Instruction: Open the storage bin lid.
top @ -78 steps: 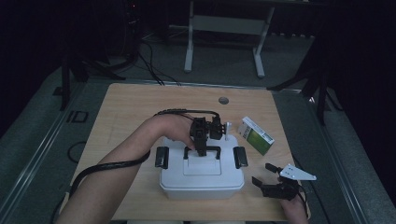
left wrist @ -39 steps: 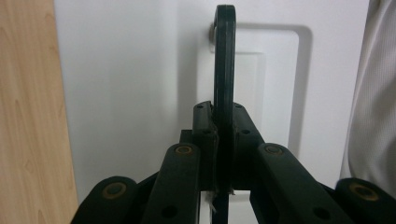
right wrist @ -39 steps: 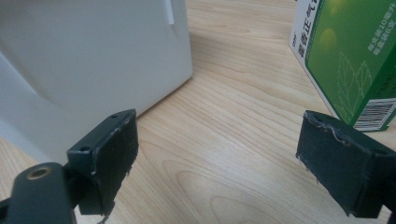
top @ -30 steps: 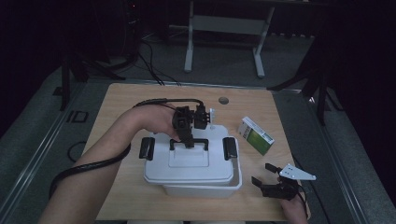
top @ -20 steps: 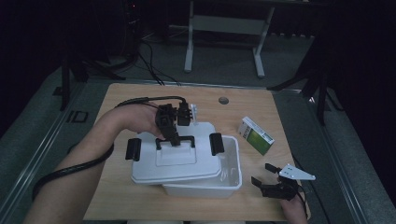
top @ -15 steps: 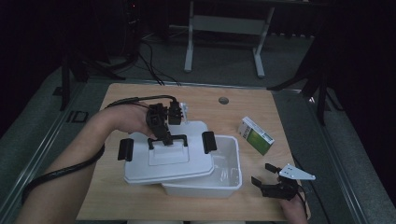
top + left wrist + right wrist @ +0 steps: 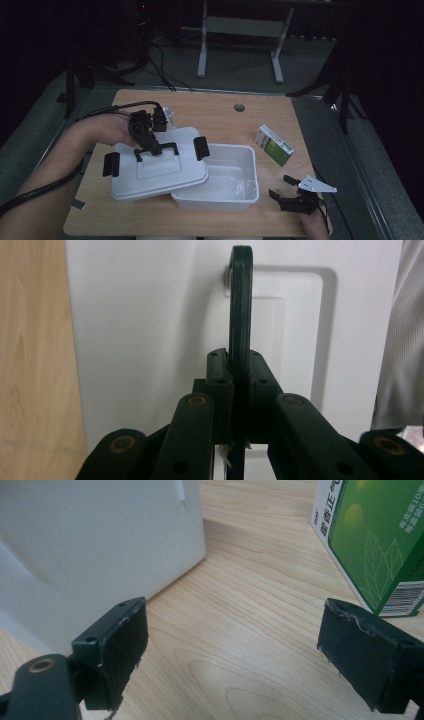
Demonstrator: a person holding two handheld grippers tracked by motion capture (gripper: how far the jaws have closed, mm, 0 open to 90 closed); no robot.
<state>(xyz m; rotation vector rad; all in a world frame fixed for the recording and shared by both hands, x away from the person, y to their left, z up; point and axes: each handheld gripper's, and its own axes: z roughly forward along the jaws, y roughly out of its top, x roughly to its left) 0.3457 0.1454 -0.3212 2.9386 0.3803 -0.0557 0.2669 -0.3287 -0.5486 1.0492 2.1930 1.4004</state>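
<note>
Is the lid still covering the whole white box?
No, the lid hangs off to the left side from the left tongs pinching its black handle, so most of the white box is open on top.

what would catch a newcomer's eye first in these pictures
First, the white plastic lid with black clips, carried by its black handle in the left gripper and tilted over the left rim of the open white plastic tub at the middle of the wooden table. Next, the green and white carton lying right of the tub, and the right gripper with its jaws spread near the table's front right corner.
</note>
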